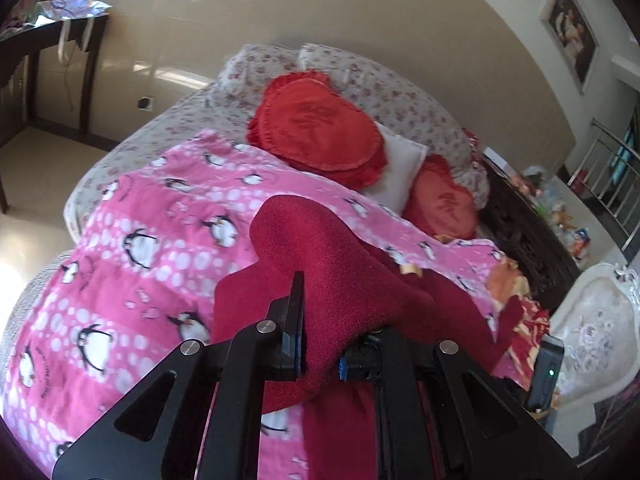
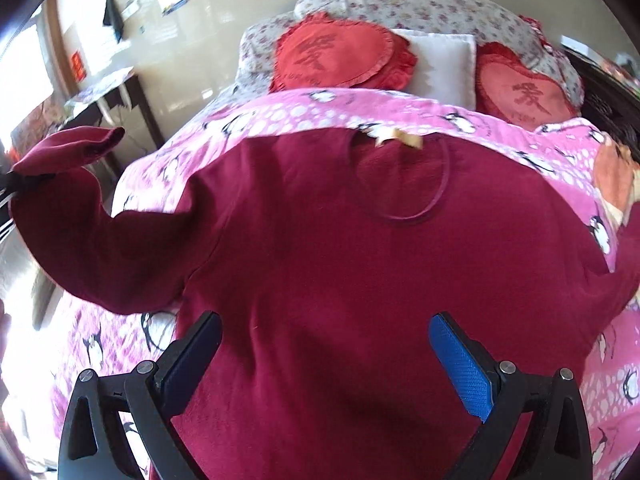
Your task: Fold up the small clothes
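1. Black linkage arms fill the near edge of the left wrist view, and between them the left claw (image 1: 320, 332) is clamped on a bunched sleeve (image 1: 320, 248) of the dark red top (image 2: 360, 260), the cloth rising in a fold beyond the fingertips.
2. From the right wrist view, the right claw (image 2: 326, 344) stands with its fingers wide apart over the near part of the top's body; its blue pads (image 2: 460, 364) show no cloth between them, and whether they touch the fabric cannot be told.
3. That same view shows the top spread flat, neckline (image 2: 404, 184) towards the far side, with a pale label (image 2: 400, 138) at the collar.
4. Its left sleeve is lifted off the bed and drawn out to the left edge of the frame, where the cuff (image 2: 80, 144) hangs beyond a black tip that grips it.
5. Under the top lies a pink penguin-print blanket (image 1: 152, 240), covering a bed with a floral sheet (image 1: 168, 128).
6. At the far end sit two red heart-shaped cushions (image 2: 336, 56) (image 2: 520, 88), a white pillow (image 2: 444, 60) between them, all leaning on floral pillows (image 2: 420, 4).
7. Far left, a dark bench (image 1: 60, 40) stands against the wall.
8. At far right, framed pictures (image 1: 572, 28) hang on the wall.
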`<action>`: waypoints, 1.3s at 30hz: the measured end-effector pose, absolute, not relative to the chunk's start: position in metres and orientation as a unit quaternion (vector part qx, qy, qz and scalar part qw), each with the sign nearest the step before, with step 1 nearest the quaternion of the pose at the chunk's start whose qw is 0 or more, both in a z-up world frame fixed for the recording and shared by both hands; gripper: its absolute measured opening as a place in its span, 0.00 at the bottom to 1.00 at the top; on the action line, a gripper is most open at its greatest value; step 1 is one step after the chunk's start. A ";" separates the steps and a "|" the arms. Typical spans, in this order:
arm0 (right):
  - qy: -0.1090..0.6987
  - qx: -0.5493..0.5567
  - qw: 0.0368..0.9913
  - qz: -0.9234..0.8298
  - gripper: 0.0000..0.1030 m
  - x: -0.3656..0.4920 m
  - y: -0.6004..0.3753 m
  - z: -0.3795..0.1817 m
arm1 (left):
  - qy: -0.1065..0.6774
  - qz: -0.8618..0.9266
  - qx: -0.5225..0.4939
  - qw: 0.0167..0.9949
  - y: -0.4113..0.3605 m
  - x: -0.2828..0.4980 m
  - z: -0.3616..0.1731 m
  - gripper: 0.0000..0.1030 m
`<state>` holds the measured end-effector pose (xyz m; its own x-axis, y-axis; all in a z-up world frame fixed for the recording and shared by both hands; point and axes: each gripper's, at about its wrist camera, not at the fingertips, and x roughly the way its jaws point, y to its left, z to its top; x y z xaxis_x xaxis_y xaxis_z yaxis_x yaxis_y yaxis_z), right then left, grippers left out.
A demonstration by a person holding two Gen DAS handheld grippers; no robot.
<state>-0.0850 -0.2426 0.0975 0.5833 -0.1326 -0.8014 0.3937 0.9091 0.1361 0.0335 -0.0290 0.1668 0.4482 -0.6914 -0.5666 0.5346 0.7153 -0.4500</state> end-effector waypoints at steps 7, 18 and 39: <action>0.401 0.218 0.867 -0.201 1.00 -0.122 -0.299 0.101 | 0.439 -0.439 -0.040 0.783 -0.123 -0.031 0.088 0.20; 0.428 0.227 0.866 -0.123 1.00 -0.128 -0.307 0.082 | 0.473 -0.443 0.010 0.761 -0.111 -0.063 0.054 0.78; 0.397 -0.033 0.909 -0.122 0.04 -0.107 -0.273 0.127 | 0.461 -0.335 -0.025 0.822 -0.024 -0.027 0.060 0.78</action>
<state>-0.1074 -0.2725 0.1275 0.6556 -0.2483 -0.7131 0.1967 0.9679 -0.1562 -0.0273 -0.0239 0.0603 0.3519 -0.5733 -0.7399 0.5266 0.7748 -0.3499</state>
